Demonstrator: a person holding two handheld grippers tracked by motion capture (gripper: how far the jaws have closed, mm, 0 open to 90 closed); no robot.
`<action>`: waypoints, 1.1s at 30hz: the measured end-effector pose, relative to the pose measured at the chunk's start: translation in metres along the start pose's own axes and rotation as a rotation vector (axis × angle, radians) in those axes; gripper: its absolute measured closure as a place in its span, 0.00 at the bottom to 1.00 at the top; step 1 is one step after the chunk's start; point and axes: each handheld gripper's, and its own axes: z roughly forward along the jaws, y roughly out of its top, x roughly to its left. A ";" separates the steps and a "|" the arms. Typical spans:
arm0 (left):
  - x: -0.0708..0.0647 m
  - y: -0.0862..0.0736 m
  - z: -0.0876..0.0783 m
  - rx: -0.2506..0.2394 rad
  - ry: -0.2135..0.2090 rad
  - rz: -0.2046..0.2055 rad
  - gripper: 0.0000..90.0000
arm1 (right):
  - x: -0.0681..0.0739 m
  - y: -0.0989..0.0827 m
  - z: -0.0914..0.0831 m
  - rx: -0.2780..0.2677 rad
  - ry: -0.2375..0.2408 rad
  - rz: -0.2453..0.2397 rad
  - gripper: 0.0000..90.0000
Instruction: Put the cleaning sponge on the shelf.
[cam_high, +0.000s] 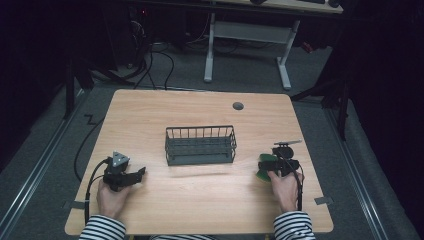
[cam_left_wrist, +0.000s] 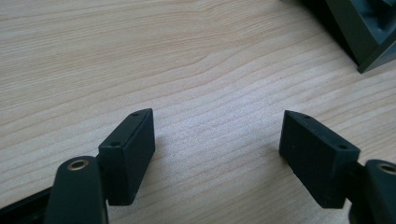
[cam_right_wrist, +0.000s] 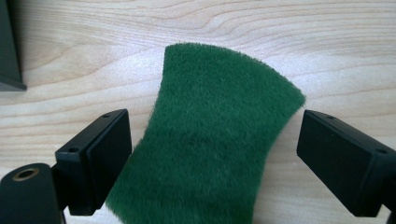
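1. Pad (cam_right_wrist: 205, 140): your right gripper view cuts off its near end at the bottom edge; from the high view your right hand (cam_high: 284, 187) hides part of it.
2. Basket (cam_left_wrist: 362, 28): just a corner shows in your left gripper view, cropped top right and blurred.
3. Bench (cam_high: 200, 200): your sleeves cover its near edge.

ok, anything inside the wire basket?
The wire basket looks empty in the high view: just its dark floor through the bars. The near wall hides part of the floor, so a small flat item there can't be ruled out.
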 end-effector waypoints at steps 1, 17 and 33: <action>0.000 0.000 0.000 0.001 -0.002 -0.001 0.30 | 0.000 0.001 0.002 0.005 -0.003 0.000 0.11; 0.001 0.000 0.000 -0.002 -0.003 -0.007 0.31 | -0.002 0.004 0.011 0.020 -0.031 0.004 0.24; -0.001 0.001 0.001 0.007 0.004 0.013 0.29 | -0.001 0.003 -0.007 -0.034 0.044 -0.061 0.26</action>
